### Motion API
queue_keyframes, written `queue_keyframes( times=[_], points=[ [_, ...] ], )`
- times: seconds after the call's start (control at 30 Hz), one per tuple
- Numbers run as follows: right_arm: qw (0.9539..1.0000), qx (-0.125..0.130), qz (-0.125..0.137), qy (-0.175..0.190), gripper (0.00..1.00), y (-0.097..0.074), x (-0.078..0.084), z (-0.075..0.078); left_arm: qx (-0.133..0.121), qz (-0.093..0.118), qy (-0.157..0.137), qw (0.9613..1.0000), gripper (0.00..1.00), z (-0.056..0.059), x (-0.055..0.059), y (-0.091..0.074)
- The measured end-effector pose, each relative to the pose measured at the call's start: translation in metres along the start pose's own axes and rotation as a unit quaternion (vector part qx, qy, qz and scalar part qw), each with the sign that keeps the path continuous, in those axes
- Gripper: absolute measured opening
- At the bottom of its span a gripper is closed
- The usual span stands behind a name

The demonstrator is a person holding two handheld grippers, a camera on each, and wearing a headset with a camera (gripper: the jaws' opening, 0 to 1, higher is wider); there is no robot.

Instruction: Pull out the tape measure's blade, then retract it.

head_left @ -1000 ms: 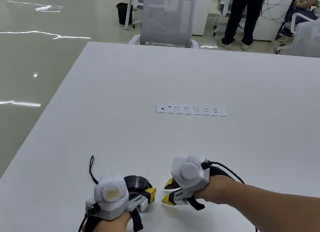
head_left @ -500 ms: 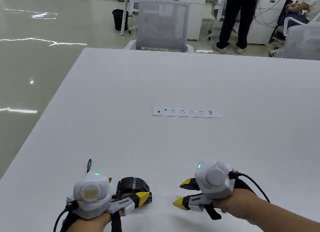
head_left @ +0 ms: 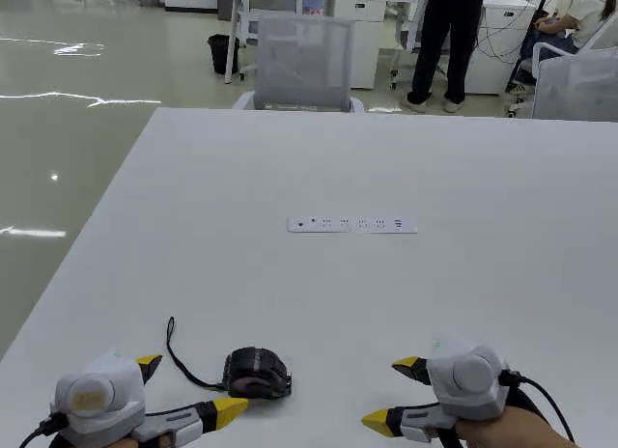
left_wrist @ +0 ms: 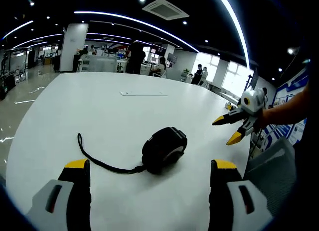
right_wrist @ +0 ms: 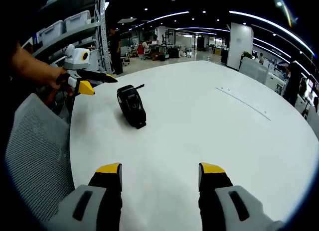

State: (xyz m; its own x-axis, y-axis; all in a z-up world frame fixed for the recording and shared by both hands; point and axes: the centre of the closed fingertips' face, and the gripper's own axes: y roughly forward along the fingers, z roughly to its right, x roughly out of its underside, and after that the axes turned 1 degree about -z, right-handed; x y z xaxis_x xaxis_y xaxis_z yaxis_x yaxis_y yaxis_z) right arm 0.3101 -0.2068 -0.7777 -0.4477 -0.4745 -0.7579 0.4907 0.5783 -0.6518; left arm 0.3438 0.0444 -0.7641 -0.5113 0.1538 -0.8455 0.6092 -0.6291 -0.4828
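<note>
One tape measure [head_left: 257,373] is lying near the bench's [head_left: 386,158] near edge, its one strap [head_left: 180,359] trailing toward the left gripper [head_left: 189,386]. It is sitting between the two grippers, touching neither. Left gripper and right gripper [head_left: 392,394] are both holding their jaws spread wide, gripping nothing, while one power strip [head_left: 351,225] is lying mid-bench.

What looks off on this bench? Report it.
Nothing stands out. The tape measure lies on the white table, no blade showing, its strap trailing loose beside it. The power strip lies flat farther back. The left tool and right tool are open, touching neither.
</note>
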Motion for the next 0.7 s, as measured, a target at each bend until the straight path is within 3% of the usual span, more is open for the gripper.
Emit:
queue_keyframes(
  times=[0.03,0.07,0.27,0.37,0.6,0.7],
  points=[
    [1.0000,0.007,0.002,0.005,0.66,-0.006,0.004,0.002,-0.006,-0.004,0.028,0.9996,0.99,-0.002,0.004,-0.005],
    [0.9998,0.015,0.003,0.009,0.68,-0.011,0.007,0.005,-0.003,-0.003,0.031,0.9995,0.99,0.000,0.006,-0.007],
    [0.9978,0.051,0.017,0.039,0.78,-0.043,0.022,0.017,0.001,-0.002,0.005,1.0000,0.99,-0.003,0.018,-0.025],
    [0.9942,0.072,0.046,0.065,0.86,-0.060,0.025,0.023,0.000,0.003,-0.008,1.0000,0.99,-0.009,0.021,-0.033],
    [0.9867,0.100,0.070,0.107,1.00,-0.093,0.034,0.031,-0.020,0.029,-0.032,0.9989,0.99,-0.020,0.015,-0.047],
    [0.9877,0.104,0.056,0.102,1.00,-0.101,0.047,0.028,-0.021,0.035,-0.029,0.9988,0.99,-0.022,0.017,-0.052]
  ],
)
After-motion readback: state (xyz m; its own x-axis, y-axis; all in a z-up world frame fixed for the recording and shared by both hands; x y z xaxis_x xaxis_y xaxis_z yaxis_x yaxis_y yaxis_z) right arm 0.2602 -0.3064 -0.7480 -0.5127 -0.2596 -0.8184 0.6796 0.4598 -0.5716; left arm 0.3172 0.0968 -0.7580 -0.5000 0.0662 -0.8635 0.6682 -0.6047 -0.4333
